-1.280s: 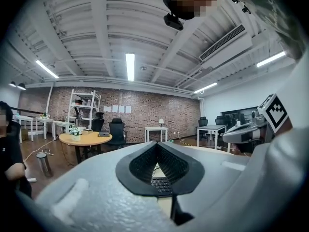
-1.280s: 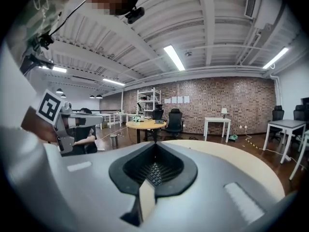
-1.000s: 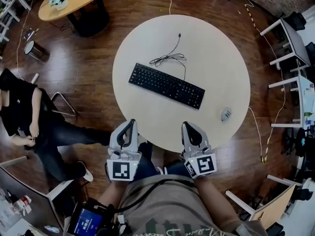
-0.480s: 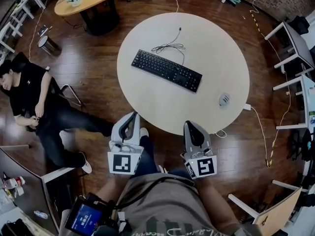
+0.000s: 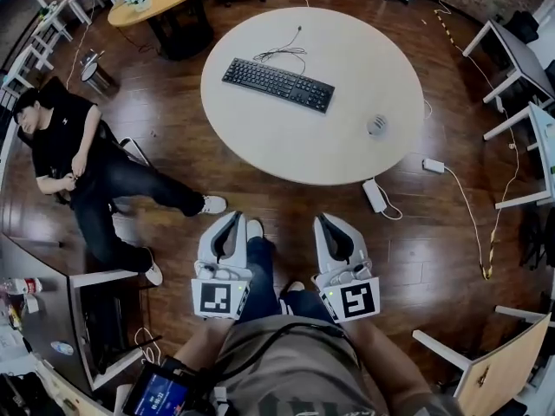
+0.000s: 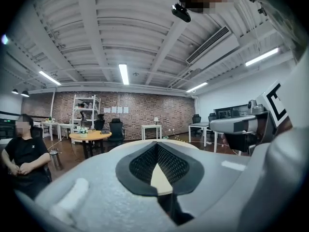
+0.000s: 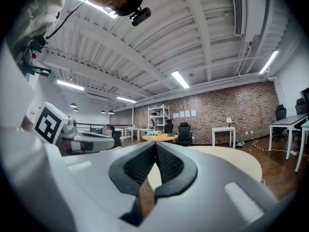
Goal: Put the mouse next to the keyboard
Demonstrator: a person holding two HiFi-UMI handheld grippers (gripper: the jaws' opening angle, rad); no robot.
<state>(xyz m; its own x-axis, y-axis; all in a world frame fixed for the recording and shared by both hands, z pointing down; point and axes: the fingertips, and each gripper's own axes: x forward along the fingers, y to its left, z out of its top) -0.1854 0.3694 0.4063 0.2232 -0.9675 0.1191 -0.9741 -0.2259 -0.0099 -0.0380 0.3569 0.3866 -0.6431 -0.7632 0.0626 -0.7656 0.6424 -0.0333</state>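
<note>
**Head view:** The round table (image 5: 260, 137) is sitting farther up the picture than a second ago. It was right in front of the grippers then, and bare wooden floor (image 5: 286, 202) is now showing between them and its near edge, so the person appears to be backing away. The keyboard (image 5: 277, 84) is lying toward the far edge of the surface, with its cable (image 5: 279, 55) trailing behind it. The mouse (image 5: 376, 126) is resting close to the right edge, with bare tabletop between it and the keyboard's right end, and the two are keeping the same places on the surface as before. The left gripper (image 5: 232, 224) and right gripper (image 5: 328, 228) are hanging side by side above the person's legs, well short of the table.

**Left gripper view:** The jaws are meeting at their tips with nothing between them. Only pale tabletop is showing through the gap below the tips, where keyboard keys showed a moment ago.

**Right gripper view:** These jaws are likewise pressing together empty, and the table is lying low and distant beyond them.

**For the task:** The mouse is not lying beside the keyboard, and both grippers are out of reach of it. As I judge it, the withdrawal is taking them away from the job rather than toward it.
</note>
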